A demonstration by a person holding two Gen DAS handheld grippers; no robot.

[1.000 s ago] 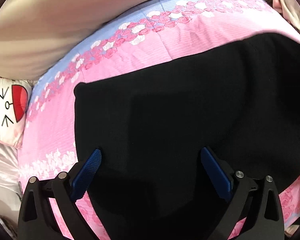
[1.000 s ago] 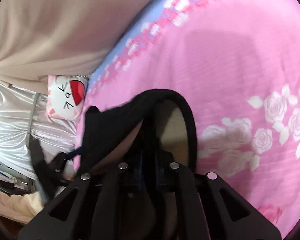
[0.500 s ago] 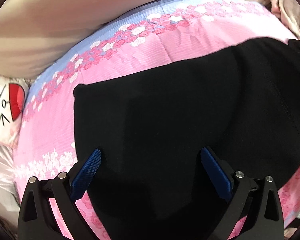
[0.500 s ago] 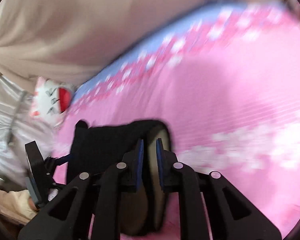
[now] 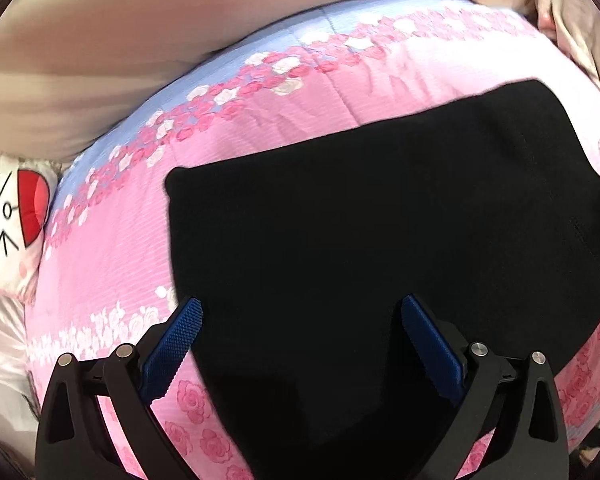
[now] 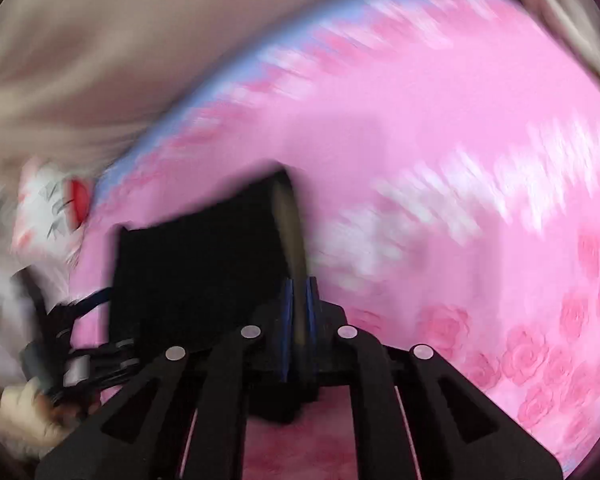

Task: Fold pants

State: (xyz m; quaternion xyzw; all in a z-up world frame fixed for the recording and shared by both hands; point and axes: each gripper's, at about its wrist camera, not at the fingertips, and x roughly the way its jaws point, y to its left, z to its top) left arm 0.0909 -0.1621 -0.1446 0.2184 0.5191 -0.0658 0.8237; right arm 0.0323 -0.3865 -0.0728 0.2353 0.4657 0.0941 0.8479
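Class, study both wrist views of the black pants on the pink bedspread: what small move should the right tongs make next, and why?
Probably carry the pinched edge across toward the far end. The right tongs are shut on an edge of the black pants, raised off the pink bedspread; the left tongs are open over the flat part.

Bedroom in a home: bed (image 5: pixel 260 148) covered by a pink quilt printed with roses and edged in blue, a white cartoon-face pillow (image 5: pixel 8 216) at its side, beige curtain (image 5: pixel 140 40) hanging behind.
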